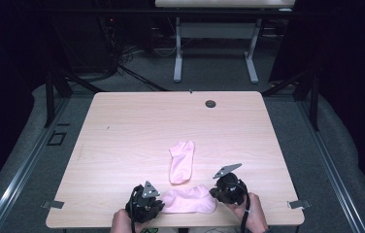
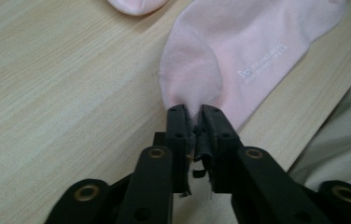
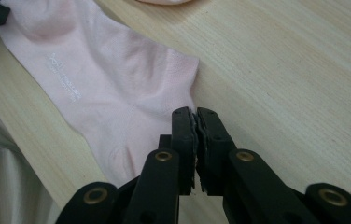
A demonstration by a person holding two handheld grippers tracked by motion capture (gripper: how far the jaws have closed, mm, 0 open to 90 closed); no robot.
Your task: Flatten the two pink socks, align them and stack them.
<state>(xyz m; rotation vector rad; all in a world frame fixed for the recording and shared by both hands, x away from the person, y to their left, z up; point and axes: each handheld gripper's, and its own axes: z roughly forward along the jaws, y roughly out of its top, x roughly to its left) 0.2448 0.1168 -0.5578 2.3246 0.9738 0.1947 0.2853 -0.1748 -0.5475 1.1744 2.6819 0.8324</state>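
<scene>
Most of the surface [image 1: 122, 136] lies bare: its whole far half and the left and right stretches offer open passage for a hand or hand-held gripper. The one fixture out there is a small dark round cap [image 1: 210, 104] near the far edge, right of centre, flush enough to pass over. Toward the near edge the room tightens. One pink sock [image 1: 181, 161] lies lengthwise at centre, and a second pink sock [image 1: 190, 199] lies crosswise just below it, close to the near edge. The left hand-held gripper [image 1: 155, 202] and right hand-held gripper [image 1: 216, 192] sit at that sock's two ends, jaws closed on its fabric, so the near middle strip is taken.
</scene>
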